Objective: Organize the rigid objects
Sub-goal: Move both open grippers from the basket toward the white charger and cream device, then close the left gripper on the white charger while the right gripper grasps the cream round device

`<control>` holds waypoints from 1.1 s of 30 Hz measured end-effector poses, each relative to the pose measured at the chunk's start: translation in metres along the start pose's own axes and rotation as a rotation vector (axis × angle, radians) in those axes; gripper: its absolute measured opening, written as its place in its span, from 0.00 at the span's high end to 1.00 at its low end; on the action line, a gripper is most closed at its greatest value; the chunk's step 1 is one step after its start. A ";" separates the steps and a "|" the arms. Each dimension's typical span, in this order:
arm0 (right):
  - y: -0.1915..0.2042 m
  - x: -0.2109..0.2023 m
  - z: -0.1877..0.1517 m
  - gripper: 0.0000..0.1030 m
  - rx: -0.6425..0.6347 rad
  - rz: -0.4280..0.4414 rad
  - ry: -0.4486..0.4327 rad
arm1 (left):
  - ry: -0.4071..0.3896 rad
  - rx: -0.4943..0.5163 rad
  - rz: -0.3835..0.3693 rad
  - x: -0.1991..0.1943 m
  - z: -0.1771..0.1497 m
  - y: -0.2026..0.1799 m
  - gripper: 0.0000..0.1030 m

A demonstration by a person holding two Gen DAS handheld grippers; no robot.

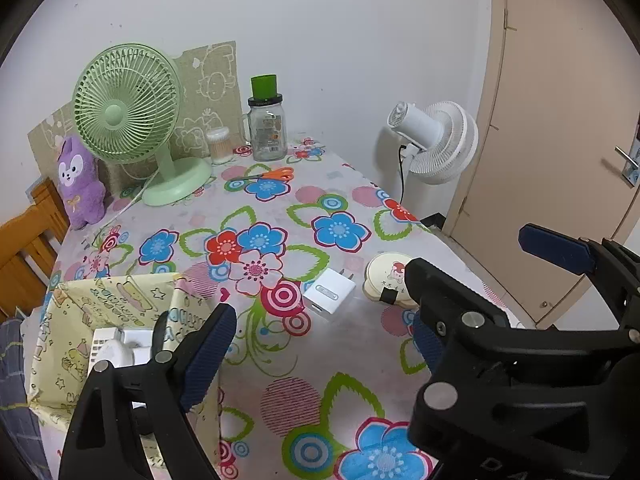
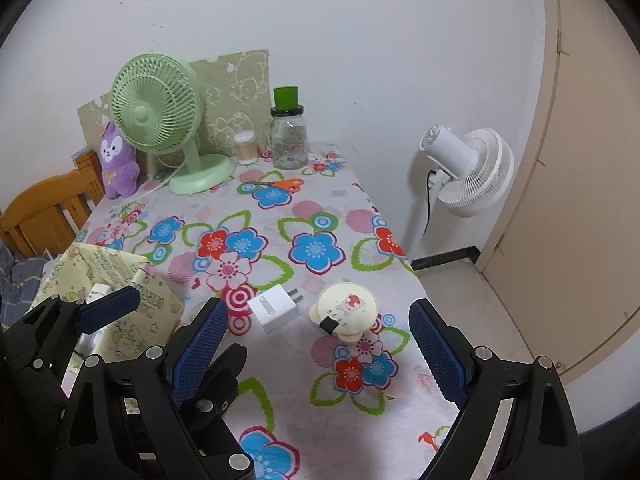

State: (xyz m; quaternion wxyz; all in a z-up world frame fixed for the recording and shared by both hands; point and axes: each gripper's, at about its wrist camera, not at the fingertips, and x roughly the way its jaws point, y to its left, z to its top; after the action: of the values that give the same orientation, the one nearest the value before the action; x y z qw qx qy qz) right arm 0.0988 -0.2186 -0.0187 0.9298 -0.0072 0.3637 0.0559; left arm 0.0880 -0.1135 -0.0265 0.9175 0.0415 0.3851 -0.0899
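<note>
A white charger plug (image 1: 329,293) (image 2: 276,307) lies on the flowered tablecloth. Beside it, to the right, lies a cream round object with a cartoon print and a black strap (image 1: 390,282) (image 2: 347,312). A yellow patterned fabric box (image 1: 80,320) (image 2: 120,280) at the near left holds white items (image 1: 116,346). Orange scissors (image 1: 269,175) (image 2: 276,184) lie far back. My left gripper (image 1: 320,352) is open and empty, hovering short of the plug. My right gripper (image 2: 320,364) (image 1: 480,256) is open and empty, near the round object.
A green desk fan (image 1: 128,116), a purple plush (image 1: 78,184), a glass jar with a green lid (image 1: 268,120) and a cotton swab tub (image 1: 220,144) stand at the back. A white floor fan (image 1: 436,142) and a door (image 1: 560,120) are right. A wooden chair (image 1: 28,240) is left.
</note>
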 end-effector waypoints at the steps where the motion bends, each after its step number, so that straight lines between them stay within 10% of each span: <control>1: -0.001 0.002 0.000 0.09 0.001 0.000 0.006 | -0.002 0.009 0.000 0.003 -0.001 -0.002 0.11; 33: -0.031 0.093 -0.030 0.09 0.014 -0.063 0.110 | 0.113 -0.018 -0.011 0.099 -0.022 -0.002 0.12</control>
State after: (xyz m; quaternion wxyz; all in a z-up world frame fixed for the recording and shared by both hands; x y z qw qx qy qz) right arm 0.1495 -0.2417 -0.1046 0.9098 -0.0152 0.4142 0.0234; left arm 0.1401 -0.1257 -0.1127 0.8941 0.0363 0.4374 -0.0891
